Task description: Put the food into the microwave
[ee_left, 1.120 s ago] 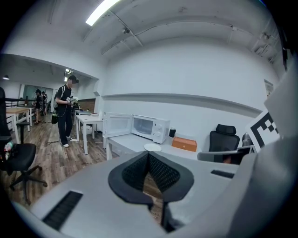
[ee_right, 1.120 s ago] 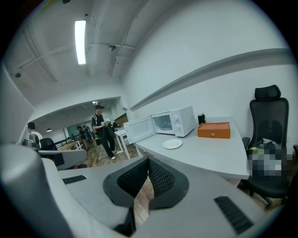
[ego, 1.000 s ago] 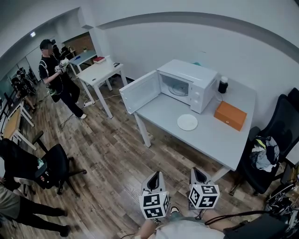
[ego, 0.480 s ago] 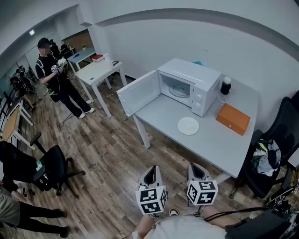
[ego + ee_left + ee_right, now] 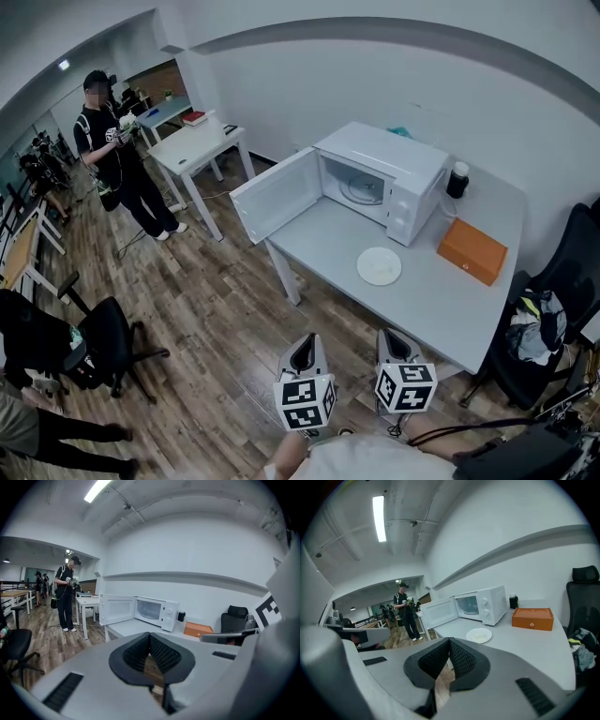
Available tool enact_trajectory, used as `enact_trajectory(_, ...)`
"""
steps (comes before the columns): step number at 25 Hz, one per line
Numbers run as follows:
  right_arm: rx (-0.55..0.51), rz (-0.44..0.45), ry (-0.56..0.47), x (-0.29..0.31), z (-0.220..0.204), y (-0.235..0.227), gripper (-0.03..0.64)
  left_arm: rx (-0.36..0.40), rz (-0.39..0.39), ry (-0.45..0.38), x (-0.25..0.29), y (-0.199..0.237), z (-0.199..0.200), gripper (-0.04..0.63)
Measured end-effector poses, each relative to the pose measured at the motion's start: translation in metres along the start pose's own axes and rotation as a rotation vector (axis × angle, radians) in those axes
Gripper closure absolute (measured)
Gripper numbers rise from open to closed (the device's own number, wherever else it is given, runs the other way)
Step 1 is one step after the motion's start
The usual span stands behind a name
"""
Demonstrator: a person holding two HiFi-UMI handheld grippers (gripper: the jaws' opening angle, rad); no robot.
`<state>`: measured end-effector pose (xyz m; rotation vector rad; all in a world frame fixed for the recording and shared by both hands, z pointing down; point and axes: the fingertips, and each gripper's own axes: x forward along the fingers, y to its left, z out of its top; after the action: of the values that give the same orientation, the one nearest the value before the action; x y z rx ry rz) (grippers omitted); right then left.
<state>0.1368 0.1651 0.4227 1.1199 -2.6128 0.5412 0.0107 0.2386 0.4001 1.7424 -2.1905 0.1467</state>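
- Nothing is loaded yet: the microwave (image 5: 410, 165) at upper centre of the head view stands with its door (image 5: 277, 195) swung wide and its cavity bare.
- The food (image 5: 479, 636), pale and small, sits on a white plate (image 5: 367, 272) on the bench (image 5: 441, 291), just in front of the microwave.
- The left gripper (image 5: 302, 354) and right gripper (image 5: 393, 343) hang low in the frame over the floor, well apart from the bench, jaws pressed together and empty.
- By my judgement, approach, pick-up and placing all remain.
- No brand or writing is legible; the mark on the orange box (image 5: 472, 251) is too small to read.

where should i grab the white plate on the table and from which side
Pinch the plate by its rim at the near edge, coming in low from the front of the table, probably with the right gripper. It lies flat and thin, so only the rim offers a hold. The food sits near its middle, and the microwave stands behind.
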Motion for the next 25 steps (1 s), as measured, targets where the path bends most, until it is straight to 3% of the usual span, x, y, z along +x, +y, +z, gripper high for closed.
enact_trajectory(17, 0.03, -0.064, 0.046, 0.068, -0.004, -0.015, 0.6, 0.014, -0.029, 0.033, 0.074, 0.036, 0.005, 0.594)
enact_trajectory(25, 0.043, -0.125, 0.008, 0.139, 0.039, -0.022, 0.6, 0.054, -0.099, 0.022, 0.152, 0.064, 0.046, 0.594)
